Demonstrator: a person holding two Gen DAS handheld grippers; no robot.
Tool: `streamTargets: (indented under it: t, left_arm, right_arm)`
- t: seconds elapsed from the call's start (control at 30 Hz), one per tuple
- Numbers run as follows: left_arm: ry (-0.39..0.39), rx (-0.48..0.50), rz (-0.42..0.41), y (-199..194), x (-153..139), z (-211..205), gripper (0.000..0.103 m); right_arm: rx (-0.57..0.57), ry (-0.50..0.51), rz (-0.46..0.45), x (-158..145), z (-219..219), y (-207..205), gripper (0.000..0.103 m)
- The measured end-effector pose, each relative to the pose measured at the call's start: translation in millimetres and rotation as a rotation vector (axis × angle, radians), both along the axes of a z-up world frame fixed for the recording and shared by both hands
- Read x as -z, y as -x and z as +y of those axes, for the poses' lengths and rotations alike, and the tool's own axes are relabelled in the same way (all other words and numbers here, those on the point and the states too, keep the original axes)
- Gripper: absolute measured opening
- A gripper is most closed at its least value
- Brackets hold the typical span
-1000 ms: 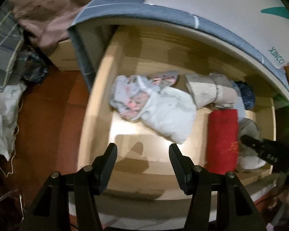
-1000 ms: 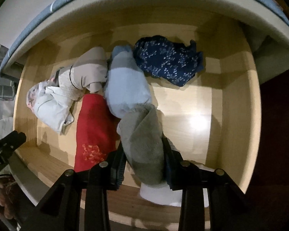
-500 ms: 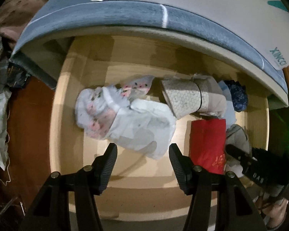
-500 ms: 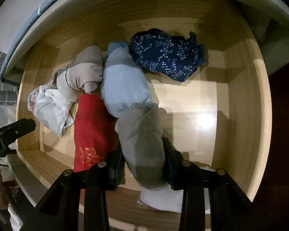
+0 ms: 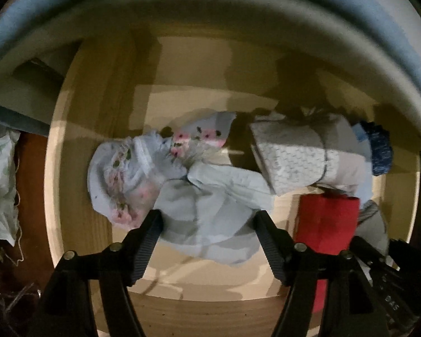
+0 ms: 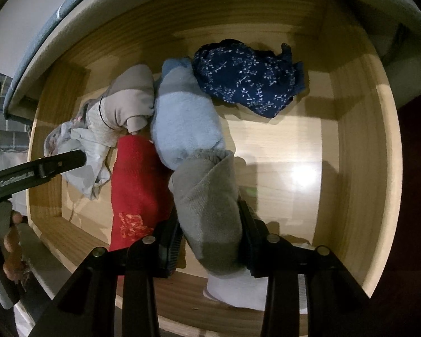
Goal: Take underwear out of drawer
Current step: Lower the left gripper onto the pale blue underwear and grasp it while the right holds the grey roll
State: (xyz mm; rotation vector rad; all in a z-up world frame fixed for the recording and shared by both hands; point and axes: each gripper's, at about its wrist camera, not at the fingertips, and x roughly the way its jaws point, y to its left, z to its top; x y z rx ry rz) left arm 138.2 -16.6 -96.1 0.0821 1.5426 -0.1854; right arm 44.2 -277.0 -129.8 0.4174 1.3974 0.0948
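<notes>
An open wooden drawer holds rolled garments. My left gripper is open, its fingers on either side of a pale blue-white garment that lies beside a floral piece. My right gripper is shut on a grey rolled garment near the drawer's front. A red roll, a light blue roll, a beige-grey roll and a navy floral piece lie around them. The left gripper's finger shows in the right wrist view.
A grey-blue mattress edge overhangs the drawer's back. Crumpled pale cloth lies on the reddish floor to the left of the drawer. A white item lies under the grey roll at the drawer front.
My left gripper has moved forward and down into the drawer, so its open fingers now straddle the pale garment. My right gripper has stayed shut on the grey roll, barely moving.
</notes>
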Motion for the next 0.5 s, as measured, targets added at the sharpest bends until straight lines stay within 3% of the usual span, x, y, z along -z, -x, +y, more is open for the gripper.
streamTargets:
  t: [0.2,0.5]
  left_arm:
    - [-0.062,0.06,0.014,0,10,-9,0.073]
    - [-0.054,0.095,0.078,4,20,-10,0.071]
  right_arm:
    - [0.001,-0.004,0.001,1,1,-1,0.035]
    - [0.0,-0.005,0.002,1,0,-2,0.035]
